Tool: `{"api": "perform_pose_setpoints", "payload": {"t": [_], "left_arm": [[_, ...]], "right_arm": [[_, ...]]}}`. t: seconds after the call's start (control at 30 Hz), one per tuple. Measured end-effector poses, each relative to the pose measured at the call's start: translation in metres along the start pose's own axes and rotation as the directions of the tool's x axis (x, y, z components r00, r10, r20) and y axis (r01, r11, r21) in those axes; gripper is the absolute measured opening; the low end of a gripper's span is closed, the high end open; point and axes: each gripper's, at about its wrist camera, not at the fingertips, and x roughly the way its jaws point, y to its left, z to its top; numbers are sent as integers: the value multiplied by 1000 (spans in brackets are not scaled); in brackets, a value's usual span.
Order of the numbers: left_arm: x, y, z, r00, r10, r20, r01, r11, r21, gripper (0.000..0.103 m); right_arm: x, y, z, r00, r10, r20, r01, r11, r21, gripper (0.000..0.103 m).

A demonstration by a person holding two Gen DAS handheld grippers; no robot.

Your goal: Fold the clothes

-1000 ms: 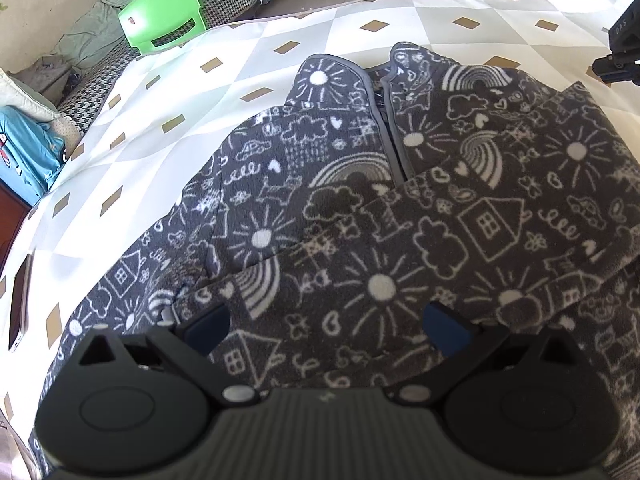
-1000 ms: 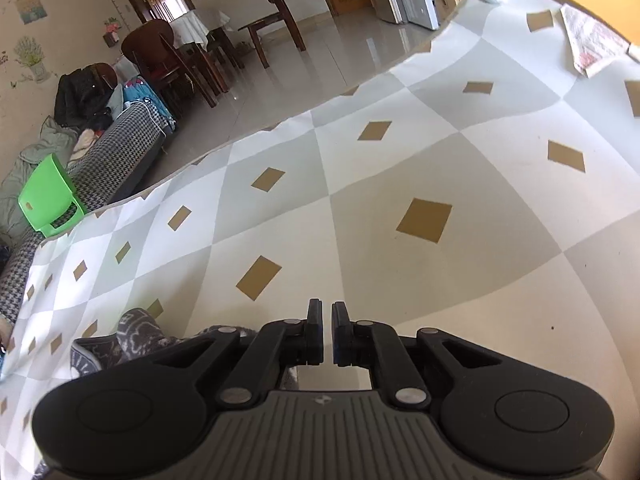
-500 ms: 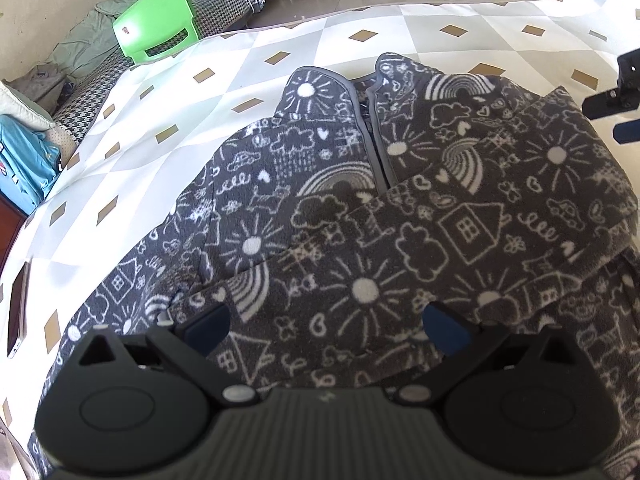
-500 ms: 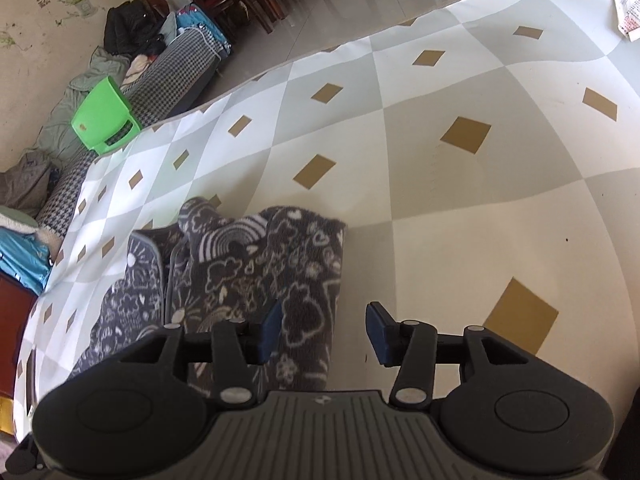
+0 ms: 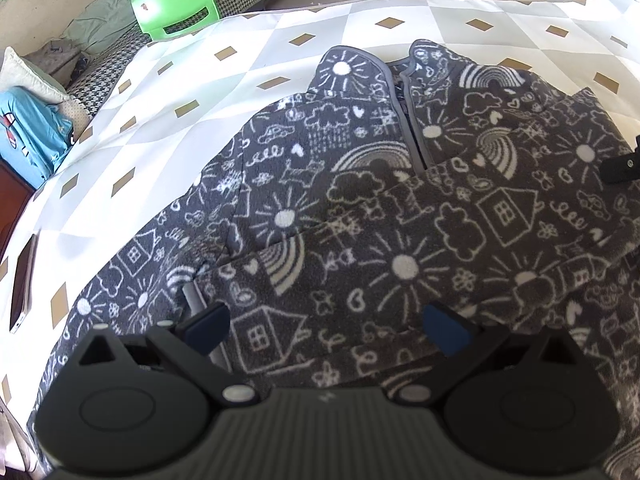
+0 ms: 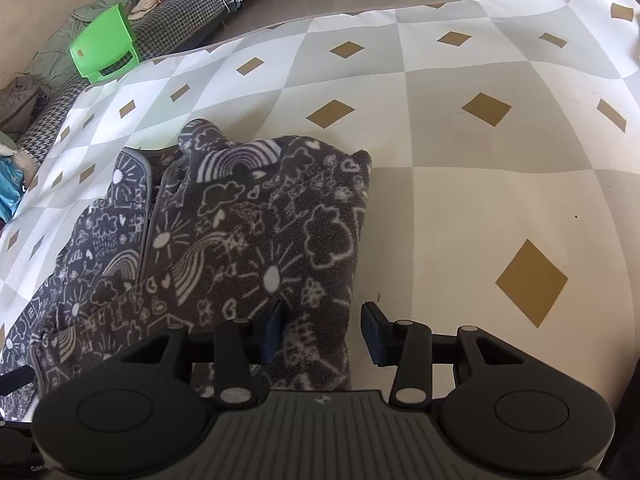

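A dark grey fleece jacket [image 5: 360, 208] with white doodles of suns, houses and rainbows lies on the checked tablecloth [image 5: 240, 80], collar at the far side. One sleeve is folded across its front. My left gripper [image 5: 326, 328] hovers open and wide over that folded sleeve at the near edge. In the right wrist view the jacket [image 6: 256, 232] fills the left half. My right gripper [image 6: 322, 330] straddles its right edge; the jaws are closing with the fabric edge between them, and the pads stand apart from it. A part of the right gripper [image 5: 624, 168] also shows at the left wrist view's right edge.
A phone [image 5: 22, 284] lies on the cloth at the left edge. Bare tablecloth [image 6: 480, 160] stretches to the right of the jacket. Beyond the table's far edge stand a green plastic chair [image 5: 176, 0] and a checked sofa [image 6: 192, 12] with clothes on it.
My right gripper went from shut over bare cloth to open, and moved left onto the jacket's right edge. The left gripper barely moved.
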Motion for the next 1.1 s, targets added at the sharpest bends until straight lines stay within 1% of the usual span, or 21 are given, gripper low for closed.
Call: {"api": "perform_pose_setpoints", "payload": {"t": [0.07,0.27,0.37,0.4,0.5,0.57,0.63,0.73,0.83,0.93,1.03,1.1], "left_arm": [[3,4,0,1000,4,-16,-4,1000,-11,103],[10,12,-5,999,-12,-49,11,1000,-28,103],[12,16,-9,998,-23,-57,20,999,-42,103],[12,17,-9,998,-24,-58,22,999,-45,103],[9,18,-8,999,-18,-50,16,999,-39,103],[7,19,-8,999,-15,-45,14,999,-39,103],[5,22,-7,999,-19,-42,17,999,-47,103],[3,28,-7,999,-14,-39,12,998,-59,103],[2,37,-8,999,-6,-37,3,997,-77,103],[2,50,-9,999,-7,-44,2,994,-113,103],[3,63,-11,998,-1,-56,-7,989,-146,103],[5,73,-15,998,-4,-70,-8,985,-172,103]], "right_arm": [[4,-3,-1,1000,-14,-18,14,1000,-7,40],[3,2,-2,997,-78,-15,77,995,-62,51],[-4,8,-3,995,-95,-7,94,992,-80,52],[-8,10,-2,995,-103,0,102,991,-90,51],[-29,19,-1,991,-118,70,126,984,-126,51],[-41,23,-1,993,-68,99,80,989,-124,51],[-49,26,-2,995,14,103,-3,994,-109,51],[-47,37,-8,992,108,66,-102,991,-91,52],[-41,50,-18,988,152,16,-149,984,-102,52],[-34,61,-27,990,137,-20,-138,981,-134,52],[-19,64,-36,994,70,-82,-82,985,-153,52],[-9,61,-41,994,45,-96,-61,983,-172,52]]}}
